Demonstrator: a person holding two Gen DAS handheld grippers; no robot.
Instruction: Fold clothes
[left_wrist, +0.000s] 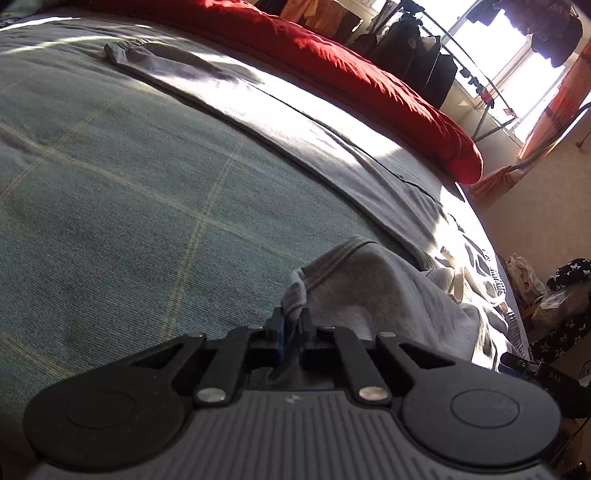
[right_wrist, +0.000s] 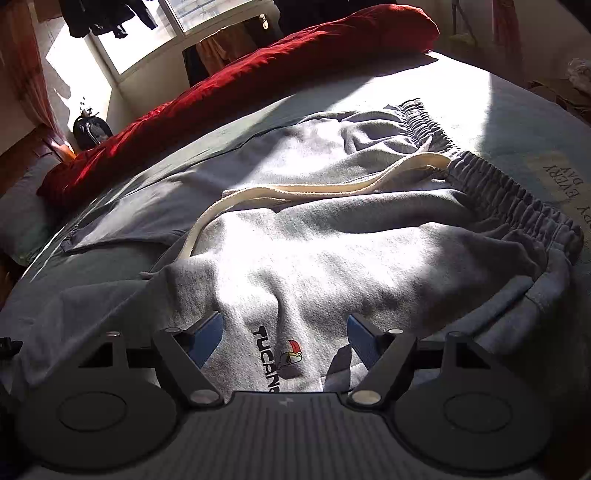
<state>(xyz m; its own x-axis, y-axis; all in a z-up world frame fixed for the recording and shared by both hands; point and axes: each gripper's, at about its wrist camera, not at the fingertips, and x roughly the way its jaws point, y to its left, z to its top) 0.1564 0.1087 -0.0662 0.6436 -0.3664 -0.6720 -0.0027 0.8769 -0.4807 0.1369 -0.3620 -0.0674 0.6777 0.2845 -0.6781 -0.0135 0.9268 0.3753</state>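
Spread long across the green checked woven bedcover (left_wrist: 129, 192), below the red quilt roll (right_wrist: 236, 77): grey fleece jogging trousers (right_wrist: 295, 251), rumpled, unfolded; left gripper (left_wrist: 291, 328) pinching their hem; right gripper (right_wrist: 284, 336) spread above the logo; folding mostly ahead, seemingly.

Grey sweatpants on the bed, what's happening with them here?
A person with a handheld gripper in each hand is folding grey sweatpants spread on a bed. The left gripper is shut on a hem or edge of the grey fabric. The right gripper is open, its fingers either side of the printed logo, gripping nothing. The cream drawstring lies loose across the pants; a red duvet lies behind.
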